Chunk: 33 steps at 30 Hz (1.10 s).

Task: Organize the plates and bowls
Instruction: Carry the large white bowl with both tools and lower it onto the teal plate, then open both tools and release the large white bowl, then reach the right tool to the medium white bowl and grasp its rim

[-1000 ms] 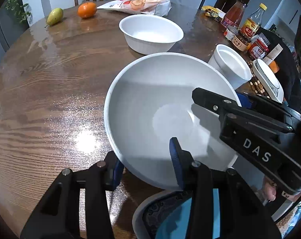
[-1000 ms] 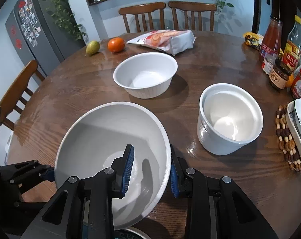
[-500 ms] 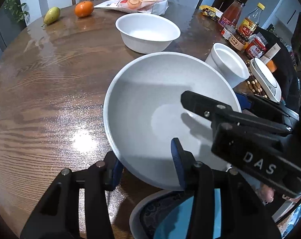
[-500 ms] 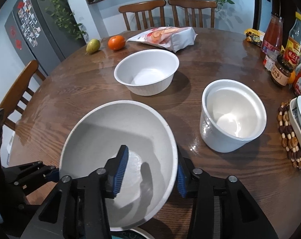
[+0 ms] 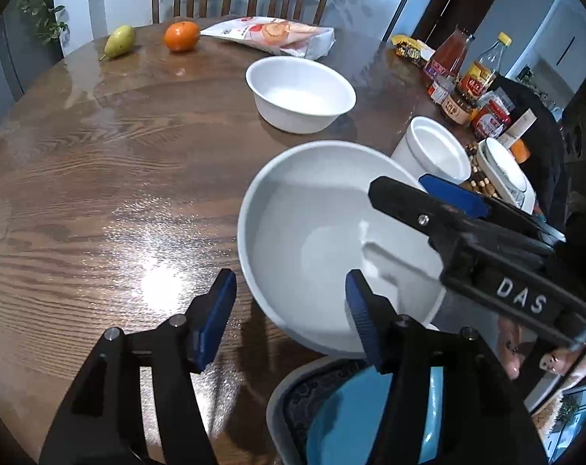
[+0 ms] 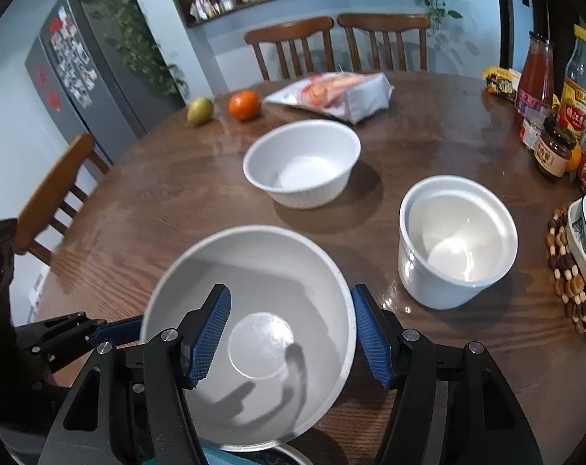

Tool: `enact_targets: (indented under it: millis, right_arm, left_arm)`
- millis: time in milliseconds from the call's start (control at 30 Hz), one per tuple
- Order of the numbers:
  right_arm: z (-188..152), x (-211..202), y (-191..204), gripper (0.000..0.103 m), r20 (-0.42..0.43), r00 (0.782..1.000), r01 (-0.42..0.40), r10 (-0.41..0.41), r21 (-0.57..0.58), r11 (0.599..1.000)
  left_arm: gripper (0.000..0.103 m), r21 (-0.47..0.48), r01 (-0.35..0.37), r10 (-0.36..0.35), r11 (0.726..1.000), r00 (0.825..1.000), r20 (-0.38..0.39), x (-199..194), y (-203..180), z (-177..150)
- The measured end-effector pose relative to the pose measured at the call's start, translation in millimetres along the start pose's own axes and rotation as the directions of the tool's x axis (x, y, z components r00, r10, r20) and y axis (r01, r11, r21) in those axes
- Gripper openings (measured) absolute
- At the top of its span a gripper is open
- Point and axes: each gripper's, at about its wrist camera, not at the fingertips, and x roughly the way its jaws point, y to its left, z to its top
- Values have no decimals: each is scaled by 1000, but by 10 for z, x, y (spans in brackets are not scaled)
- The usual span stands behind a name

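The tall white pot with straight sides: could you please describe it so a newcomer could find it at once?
On the round wooden table, look to the right side, near the jars and sauce bottles. The tall white pot stands just left of the beaded trivet. Unlike the two wider, flaring bowls beside it, it has straight upright walls and an inner ledge below its rim.

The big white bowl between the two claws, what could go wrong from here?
1. The big white bowl partly overlaps the blue patterned dish, so it may sit unevenly and rock.
2. Both claws have just been opening, yet the right claw straddles the rim; lifting away could catch it.
3. The left claw does too.
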Motion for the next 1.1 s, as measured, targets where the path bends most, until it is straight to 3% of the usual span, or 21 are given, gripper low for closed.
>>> enact_targets:
  millis: [300,367,400,567,667,833,1100]
  right_arm:
    - [206,-469,47,66,68,998,-19,18,8,1000]
    - [302,-634,77,79,95,995,-19,19,-1,1000]
    - [361,-734,81,82,113,993,-25,24,6,1000]
    - [667,-1137,123,82,174,984,-47,44,14,999]
    - [898,-1306,144,83,203,978,-53,49,16,998]
    - [1234,-1215,179,84,197,979,-63,59,13,998]
    - [1403,-421,15,84,91,991,-102,96,59,993]
  left_arm:
    - [64,-6,0,1,1000,991,131,-613,36,280]
    - [65,-18,4,-1,1000,987,162,-744,46,364]
    - [65,-18,10,-7,1000,985,172,-791,48,411]
    - [67,-11,61,-57,998,976,212,-991,17,677]
    - [70,-14,55,-50,998,967,250,-1049,-6,848]
    - [70,-17,57,-52,998,970,237,-868,-5,1100]
    - [70,-65,80,-69,995,985,158,-218,242,1292]
